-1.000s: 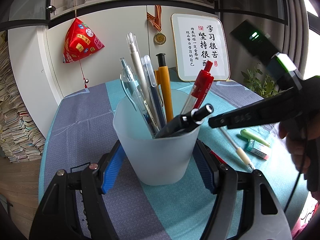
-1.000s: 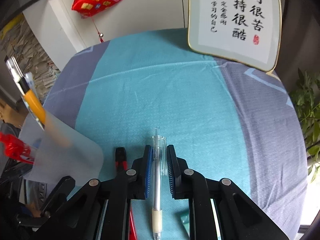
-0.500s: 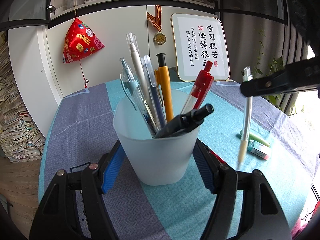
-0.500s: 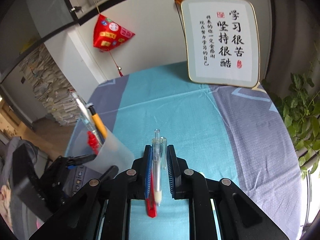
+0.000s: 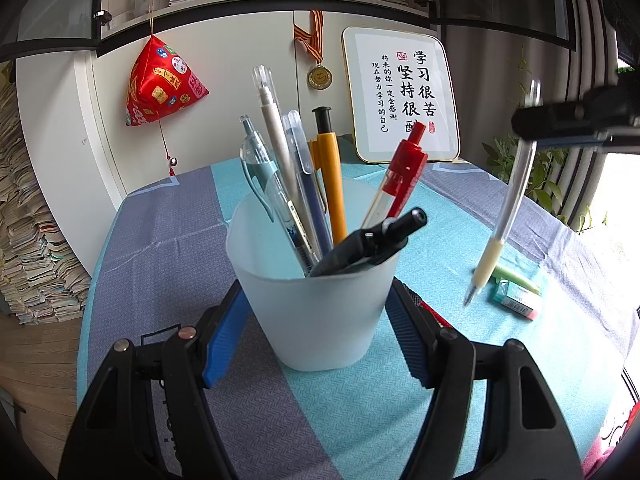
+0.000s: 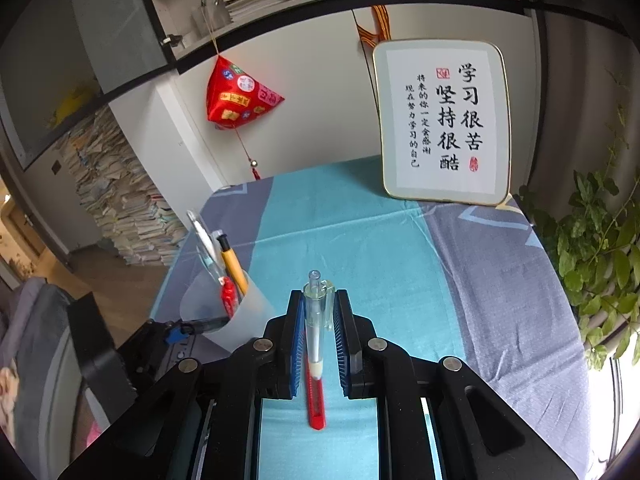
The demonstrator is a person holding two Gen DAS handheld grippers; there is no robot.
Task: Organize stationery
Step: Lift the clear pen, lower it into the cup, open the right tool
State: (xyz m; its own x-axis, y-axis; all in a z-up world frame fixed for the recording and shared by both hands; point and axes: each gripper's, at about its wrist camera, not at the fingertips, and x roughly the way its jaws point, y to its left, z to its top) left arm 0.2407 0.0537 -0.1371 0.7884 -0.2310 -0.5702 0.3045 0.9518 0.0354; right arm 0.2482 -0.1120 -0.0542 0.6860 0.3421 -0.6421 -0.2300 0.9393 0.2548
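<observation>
Left tool (image 5: 318,320) we've got clamped round the frosted pen cup (image 5: 316,300) standing on the table (image 5: 160,240); right tool (image 6: 318,320) pinches a clear pen (image 6: 316,320), lifted off the cloth beside the cup.

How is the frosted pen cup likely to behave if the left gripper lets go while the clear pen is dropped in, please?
The frosted pen cup probably is light, thin plastic. Its pens lean and stand well above the rim, so it may tip. The left gripper clamps its sides, which should steady it against the clear pen.
</observation>
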